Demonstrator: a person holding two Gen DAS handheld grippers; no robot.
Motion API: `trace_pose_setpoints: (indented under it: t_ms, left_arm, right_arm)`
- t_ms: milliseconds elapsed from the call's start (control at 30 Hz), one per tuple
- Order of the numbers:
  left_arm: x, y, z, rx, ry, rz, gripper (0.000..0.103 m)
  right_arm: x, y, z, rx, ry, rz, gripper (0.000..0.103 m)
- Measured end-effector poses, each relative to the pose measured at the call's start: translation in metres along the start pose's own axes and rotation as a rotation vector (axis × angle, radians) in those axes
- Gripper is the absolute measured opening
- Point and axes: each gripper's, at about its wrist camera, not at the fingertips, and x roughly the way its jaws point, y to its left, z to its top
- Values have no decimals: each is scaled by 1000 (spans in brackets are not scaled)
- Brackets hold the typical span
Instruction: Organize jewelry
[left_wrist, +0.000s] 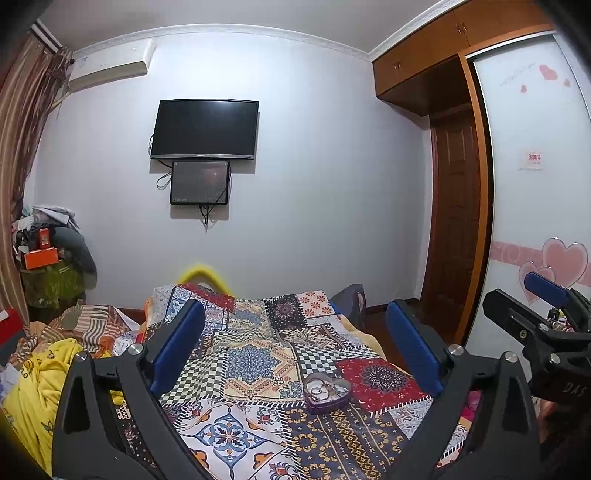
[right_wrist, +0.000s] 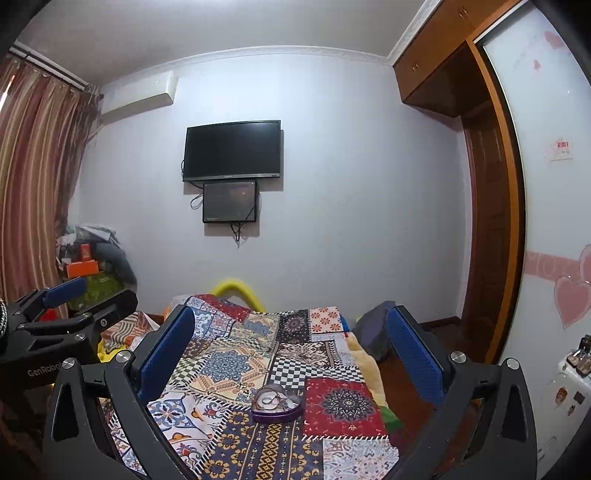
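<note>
both tools, left tool (left_wrist: 299, 354) and right tool (right_wrist: 291, 354), wide open and empty above the heart box (left_wrist: 327, 394) on the soft bed (left_wrist: 258, 369); pressing could tip it, spilling what look like rings.

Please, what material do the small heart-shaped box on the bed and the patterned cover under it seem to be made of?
The small purple heart-shaped box looks like thin metal, perhaps tin: its rim and side wall catch a soft sheen. Plastic cannot be excluded. The pieces inside look like metal rings, too small to confirm. The patchwork-patterned bed cover looks like printed woven fabric, matte, lying in soft folds along its edge.
</note>
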Motion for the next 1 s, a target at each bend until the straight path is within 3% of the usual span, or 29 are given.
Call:
trace_pose_setpoints:
  t_ms: [1000]
  left_arm:
    - [9,-9,-3,1,40,-52,101]
  right_arm:
    - [5,-12,-2,39,33,3,103]
